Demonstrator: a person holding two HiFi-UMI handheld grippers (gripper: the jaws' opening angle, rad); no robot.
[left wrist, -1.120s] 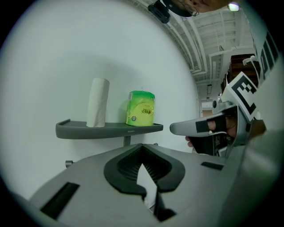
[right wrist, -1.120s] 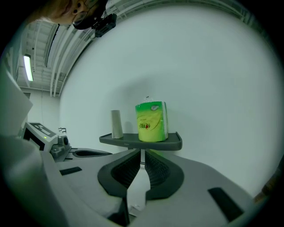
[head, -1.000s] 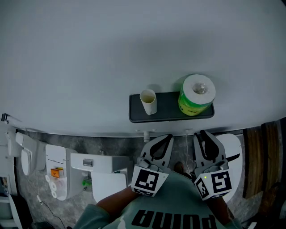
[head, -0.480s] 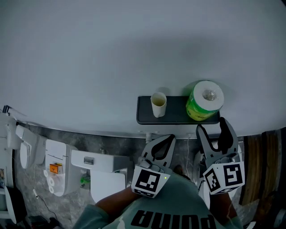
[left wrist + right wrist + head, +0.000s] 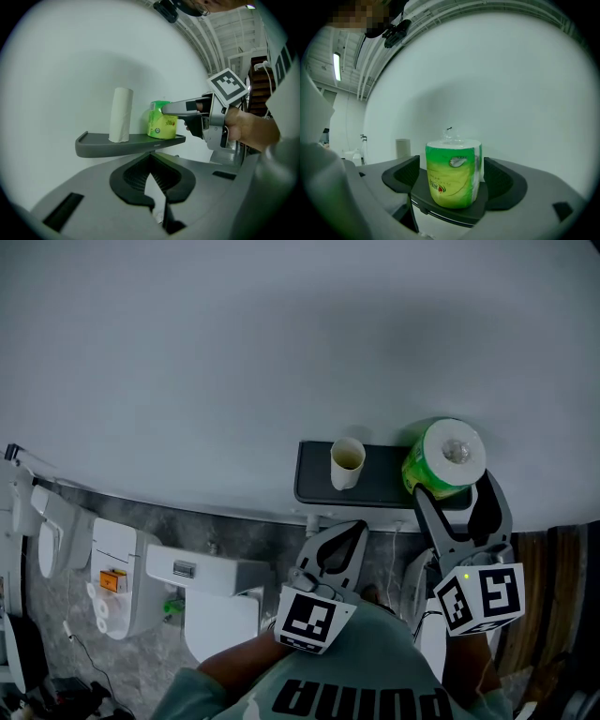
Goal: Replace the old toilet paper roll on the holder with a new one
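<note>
Currently my left tool (image 5: 353,527) is closed and empty, low in front of the wall shelf (image 5: 314,486). On the shelf, a bare tube (image 5: 347,464) stands upright at the left. The new roll (image 5: 446,461), film-wrapped, stands on end at the right, long axis vertical. I judge it light, soft and slippery, so grip across its sides at mid-height. My right tool (image 5: 455,486) has just been opening; its jaws flank the roll without pressing.

A white roll (image 5: 442,468) in green-and-yellow wrapping sat on a charcoal shelf (image 5: 384,482) beside a cream tube (image 5: 347,464), before a pale grey wall (image 5: 281,352); black-and-white square patterns covered the marker cubes (image 5: 481,596).
</note>
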